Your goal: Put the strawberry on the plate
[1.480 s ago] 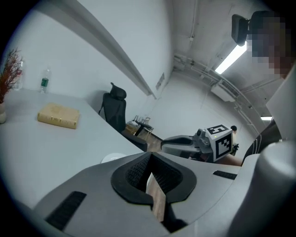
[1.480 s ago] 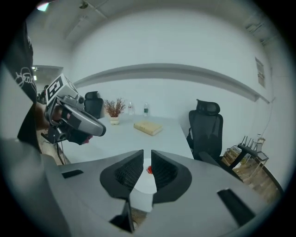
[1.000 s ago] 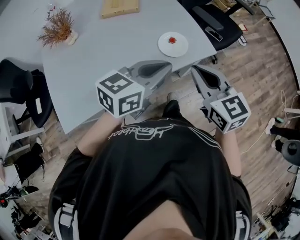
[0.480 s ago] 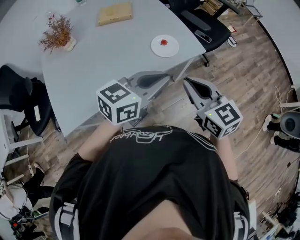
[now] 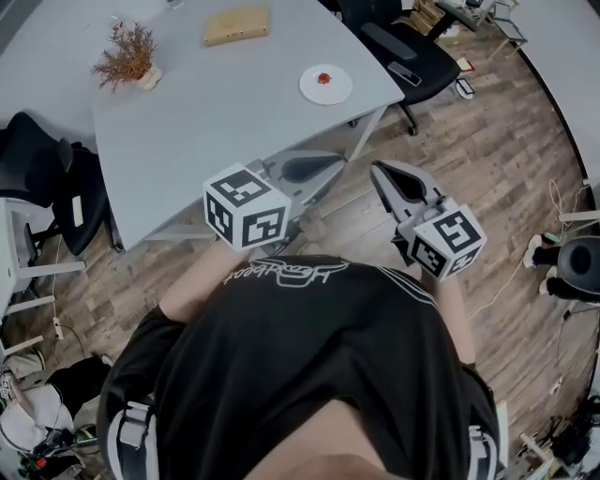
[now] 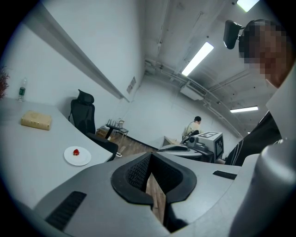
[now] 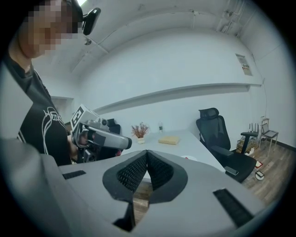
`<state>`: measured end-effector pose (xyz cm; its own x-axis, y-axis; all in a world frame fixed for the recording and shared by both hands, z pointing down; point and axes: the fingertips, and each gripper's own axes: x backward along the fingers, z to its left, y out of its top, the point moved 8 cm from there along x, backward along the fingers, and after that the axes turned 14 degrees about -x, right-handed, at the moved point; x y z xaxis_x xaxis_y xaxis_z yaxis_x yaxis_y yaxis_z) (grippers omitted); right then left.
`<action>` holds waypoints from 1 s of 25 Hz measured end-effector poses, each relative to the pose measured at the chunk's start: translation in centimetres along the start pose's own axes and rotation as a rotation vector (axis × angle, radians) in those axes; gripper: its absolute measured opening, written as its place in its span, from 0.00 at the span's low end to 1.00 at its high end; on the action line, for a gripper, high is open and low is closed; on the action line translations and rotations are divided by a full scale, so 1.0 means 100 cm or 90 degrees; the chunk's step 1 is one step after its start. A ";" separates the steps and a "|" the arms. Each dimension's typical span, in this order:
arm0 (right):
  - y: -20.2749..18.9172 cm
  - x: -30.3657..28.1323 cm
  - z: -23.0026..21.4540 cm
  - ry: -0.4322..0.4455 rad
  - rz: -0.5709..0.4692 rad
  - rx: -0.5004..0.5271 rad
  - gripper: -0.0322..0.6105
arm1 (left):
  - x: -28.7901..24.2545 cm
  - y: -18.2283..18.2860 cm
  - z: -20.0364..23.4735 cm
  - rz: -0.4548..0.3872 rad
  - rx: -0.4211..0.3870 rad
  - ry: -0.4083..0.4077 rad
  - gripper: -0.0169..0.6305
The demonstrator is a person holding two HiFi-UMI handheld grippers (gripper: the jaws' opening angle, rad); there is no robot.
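A small red strawberry [image 5: 324, 78] lies on a round white plate [image 5: 336, 89] near the right edge of the grey table [image 5: 216, 112]; the left gripper view shows the same strawberry [image 6: 76, 152] on the plate [image 6: 81, 159]. Both grippers are held in front of the person's chest, away from the table and well short of the plate. My left gripper [image 5: 333, 165] is shut and empty, with its jaws touching. My right gripper [image 5: 377, 169] is shut too, with nothing between its jaws. Each gripper appears in the other's view.
A wooden block [image 5: 236, 24] and a dried plant in a small pot [image 5: 127, 56] sit at the table's far side. Black office chairs stand to the left [image 5: 47, 178] and at the far right [image 5: 405, 42]. Wooden floor lies below the grippers. Another person sits far off [image 6: 196, 126].
The head view has drawn back from the table, so the plate and strawberry look smaller and farther. Both grippers stay shut in front of the chest.
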<state>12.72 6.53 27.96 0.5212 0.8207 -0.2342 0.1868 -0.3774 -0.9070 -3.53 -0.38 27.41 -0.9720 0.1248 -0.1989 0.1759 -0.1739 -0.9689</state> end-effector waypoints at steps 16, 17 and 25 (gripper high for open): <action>-0.024 0.068 0.017 0.052 0.003 -0.025 0.06 | -0.005 -0.007 -0.072 0.000 0.014 0.025 0.04; -0.025 0.069 0.017 0.053 0.003 -0.025 0.06 | -0.004 -0.008 -0.074 0.000 0.015 0.026 0.04; -0.028 0.077 0.021 0.054 0.001 -0.018 0.06 | -0.003 -0.011 -0.086 0.001 0.013 0.030 0.04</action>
<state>14.44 14.83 27.99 0.5900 0.7812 -0.2041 0.2088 -0.3918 -0.8961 -2.10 8.15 27.25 -0.9635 0.1702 -0.2068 0.1732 -0.1932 -0.9657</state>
